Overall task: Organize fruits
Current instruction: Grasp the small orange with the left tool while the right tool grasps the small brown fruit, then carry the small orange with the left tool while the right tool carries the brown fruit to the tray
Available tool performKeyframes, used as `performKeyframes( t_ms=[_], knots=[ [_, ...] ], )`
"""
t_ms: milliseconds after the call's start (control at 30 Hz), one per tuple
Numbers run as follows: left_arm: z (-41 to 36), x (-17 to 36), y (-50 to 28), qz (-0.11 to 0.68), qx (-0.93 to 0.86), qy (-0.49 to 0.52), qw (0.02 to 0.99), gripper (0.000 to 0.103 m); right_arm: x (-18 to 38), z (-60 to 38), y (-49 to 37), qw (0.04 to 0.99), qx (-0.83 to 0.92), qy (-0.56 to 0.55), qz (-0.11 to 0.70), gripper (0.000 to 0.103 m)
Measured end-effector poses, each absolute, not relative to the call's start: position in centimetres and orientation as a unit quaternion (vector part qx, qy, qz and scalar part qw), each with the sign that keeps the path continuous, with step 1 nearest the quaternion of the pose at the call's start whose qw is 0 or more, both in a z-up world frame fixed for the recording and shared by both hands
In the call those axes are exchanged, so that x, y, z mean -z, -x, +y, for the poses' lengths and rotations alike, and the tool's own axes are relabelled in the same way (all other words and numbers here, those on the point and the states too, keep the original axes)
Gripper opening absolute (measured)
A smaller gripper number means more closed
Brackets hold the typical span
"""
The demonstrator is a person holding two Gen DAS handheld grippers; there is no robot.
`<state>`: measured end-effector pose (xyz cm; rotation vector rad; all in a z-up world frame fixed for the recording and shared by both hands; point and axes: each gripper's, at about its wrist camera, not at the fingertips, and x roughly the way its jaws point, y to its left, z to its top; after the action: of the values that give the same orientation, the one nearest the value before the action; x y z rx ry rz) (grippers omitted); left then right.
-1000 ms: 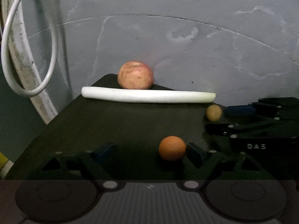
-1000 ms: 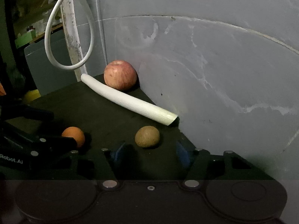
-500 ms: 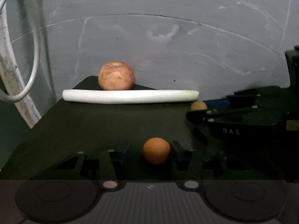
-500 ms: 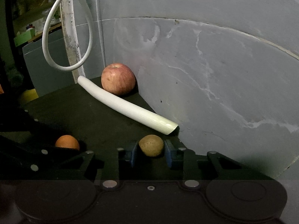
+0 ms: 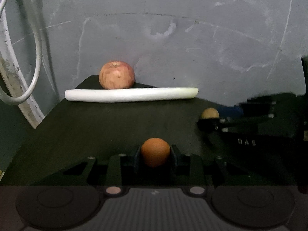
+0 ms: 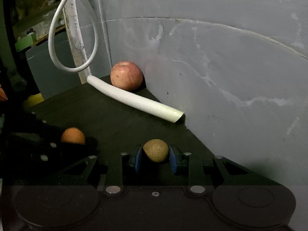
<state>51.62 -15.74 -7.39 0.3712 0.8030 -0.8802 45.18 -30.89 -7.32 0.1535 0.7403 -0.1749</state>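
The left gripper [image 5: 155, 155] is closing its fingers on the orange [image 5: 155, 151]; the right gripper [image 6: 156, 155] clenches the kiwi [image 6: 156, 150] near the table's [image 6: 100, 119] wall edge.

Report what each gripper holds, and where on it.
Left gripper, jaws closing: the orange, pads at its two sides. Right gripper: the brown fruit, clamped at its two sides.

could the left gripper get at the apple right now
Probably not: the left gripper is closing on the orange, and the white stalk lies across the front of the apple.
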Motion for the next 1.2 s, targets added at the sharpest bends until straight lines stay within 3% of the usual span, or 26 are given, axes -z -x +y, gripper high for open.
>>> performKeyframes(
  t_ms=[600, 1200],
  knots=[
    [-10.6, -1.0, -44.7, 0.334, 0.363, -0.145, 0.858, 0.035, -0.8, -26.5, -38.9, 0.945, 0.003, -0.034, 0.324, 0.032],
    [3.2, -3.2, -36.5, 0.351, 0.267, -0.094, 0.893, 0.035, -5.4, -15.4, -29.4, 0.942, -0.125, 0.017, 0.312, 0.032]
  ],
)
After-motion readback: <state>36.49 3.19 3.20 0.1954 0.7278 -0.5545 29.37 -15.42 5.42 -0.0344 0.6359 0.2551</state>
